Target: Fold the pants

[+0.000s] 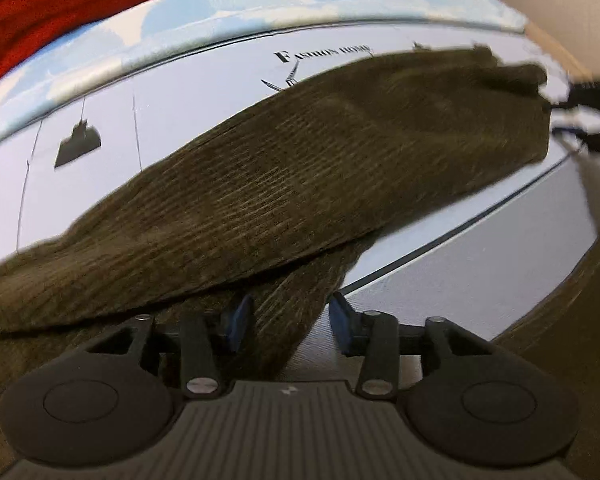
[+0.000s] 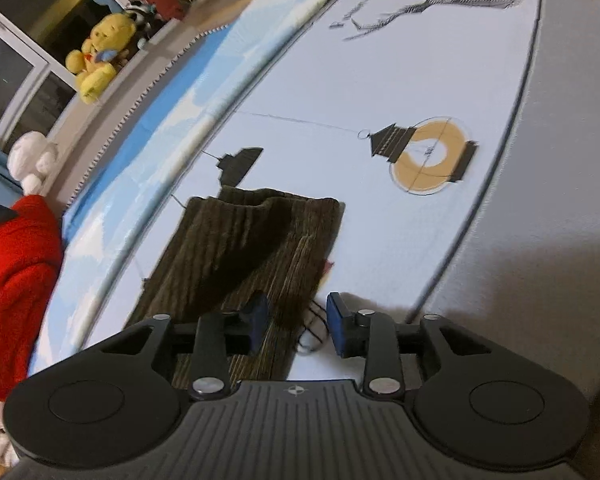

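Item: brown corduroy pants (image 2: 236,256), lying on bed sheet (image 2: 380,92), long axis running away from both grippers. Left gripper (image 1: 286,318) and right gripper (image 2: 298,320): fingers standing apart, fabric edge sitting between, unclamped.

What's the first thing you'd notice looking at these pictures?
The dark brown corduroy pants lying across the pale printed bedsheet catch the eye first. Next comes the bright red garment at the sheet's left edge, then the yellow plush bear on the ledge behind the bed.
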`<state>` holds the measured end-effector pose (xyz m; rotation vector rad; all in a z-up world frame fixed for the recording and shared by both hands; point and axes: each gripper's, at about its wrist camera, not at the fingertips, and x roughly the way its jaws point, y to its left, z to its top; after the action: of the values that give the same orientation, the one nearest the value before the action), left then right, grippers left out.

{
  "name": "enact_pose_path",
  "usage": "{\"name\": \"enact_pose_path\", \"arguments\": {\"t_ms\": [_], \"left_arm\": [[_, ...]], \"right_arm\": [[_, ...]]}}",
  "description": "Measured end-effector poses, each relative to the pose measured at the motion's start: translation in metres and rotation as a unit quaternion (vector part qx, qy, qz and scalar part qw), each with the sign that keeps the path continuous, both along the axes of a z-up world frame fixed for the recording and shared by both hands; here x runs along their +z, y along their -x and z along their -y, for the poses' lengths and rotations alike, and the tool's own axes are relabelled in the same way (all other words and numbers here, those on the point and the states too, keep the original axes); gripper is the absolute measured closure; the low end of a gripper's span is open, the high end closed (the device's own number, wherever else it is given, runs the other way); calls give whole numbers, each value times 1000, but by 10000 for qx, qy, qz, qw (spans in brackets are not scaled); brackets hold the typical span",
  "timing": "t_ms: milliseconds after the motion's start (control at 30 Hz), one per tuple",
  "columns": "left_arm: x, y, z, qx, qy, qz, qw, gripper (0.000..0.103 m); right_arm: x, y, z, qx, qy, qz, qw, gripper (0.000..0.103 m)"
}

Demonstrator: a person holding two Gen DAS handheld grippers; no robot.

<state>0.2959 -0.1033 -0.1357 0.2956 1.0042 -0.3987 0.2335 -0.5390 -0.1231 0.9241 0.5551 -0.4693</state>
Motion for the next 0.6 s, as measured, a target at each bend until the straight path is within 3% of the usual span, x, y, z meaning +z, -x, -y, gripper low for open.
{"name": "enact_pose_path", "arguments": {"t_ms": [67, 133, 167, 267, 333, 400, 433, 467, 500, 567, 600], "left_arm": [[3, 3, 2, -240, -207, 203, 9993, 88], [5, -2, -3, -174, -266, 274, 9991, 91], [7, -6, -8, -69, -217, 277, 9994, 92], [20, -13, -22, 186, -32, 330, 9993, 93], [32, -16, -29, 257, 146, 377, 9989, 93], [48, -15, -33, 172, 404, 403, 9982, 93], [55, -13, -33, 10, 510, 372, 9980, 93], [60, -11, -33, -245, 628, 271, 9974, 93], [63, -6, -33, -578, 711, 130, 9957, 93], [62, 2, -32, -1059, 560, 14, 9928, 93], [58, 5, -31, -1232, 464, -153, 9912, 93]], "right_arm": [[2, -12, -2, 37, 215, -11, 9998, 68], [6, -25, -5, 32, 400, -76, 9992, 72], [9, -31, -6, 27, 457, -115, 9989, 91], [25, -46, -12, 81, 618, -44, 9980, 94], [66, -52, -16, 268, 602, 601, 9960, 95], [128, -47, -27, 552, 903, 1598, 9815, 95], [150, -41, -34, 575, 1261, 1878, 9724, 95], [158, -36, -35, 428, 1449, 1867, 9707, 96], [149, -33, -28, 173, 1311, 1552, 9790, 96], [104, -29, -10, -395, 945, 151, 9946, 96], [80, -25, -3, -521, 727, -407, 9952, 96]]}}
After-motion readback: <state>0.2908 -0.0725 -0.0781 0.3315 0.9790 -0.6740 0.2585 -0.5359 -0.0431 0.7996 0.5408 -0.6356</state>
